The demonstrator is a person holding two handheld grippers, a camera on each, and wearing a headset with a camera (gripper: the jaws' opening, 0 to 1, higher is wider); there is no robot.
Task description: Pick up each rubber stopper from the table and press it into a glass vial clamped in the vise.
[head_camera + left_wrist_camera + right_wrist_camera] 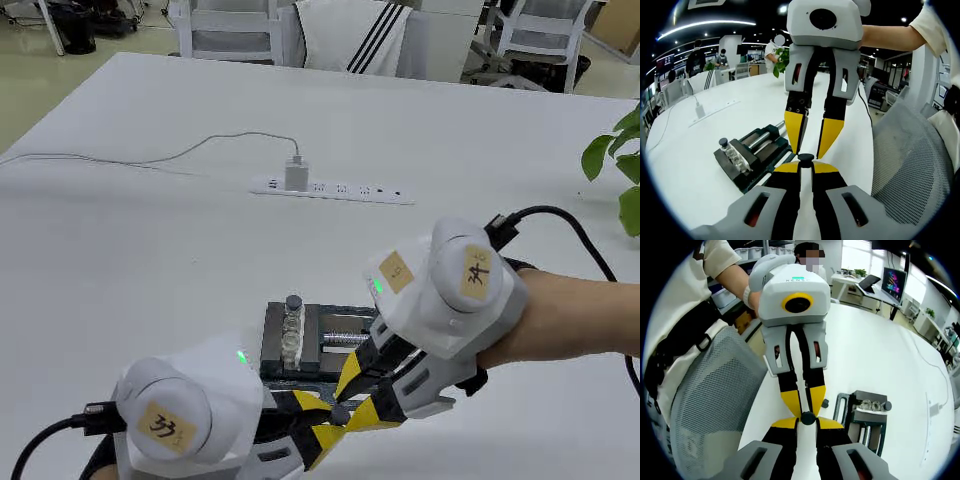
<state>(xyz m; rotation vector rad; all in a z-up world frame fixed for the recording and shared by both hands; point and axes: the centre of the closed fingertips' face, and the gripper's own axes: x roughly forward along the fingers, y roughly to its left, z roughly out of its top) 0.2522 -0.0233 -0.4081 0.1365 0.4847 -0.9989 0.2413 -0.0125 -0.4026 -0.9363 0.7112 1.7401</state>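
A dark rubber stopper hangs just above the table's near edge, where the yellow tips of both grippers meet. My left gripper comes in from the lower left and pinches it. My right gripper comes in from the right and closes around the same stopper. Just beyond stands the black vise with a row of glass vials; the farthest vial carries a stopper. A small dark stopper lies on the table beside the vise.
A white power strip with a plugged charger and cable lies mid-table. Green plant leaves reach in at the right edge. White chairs stand past the far edge, and a mesh chair is behind me.
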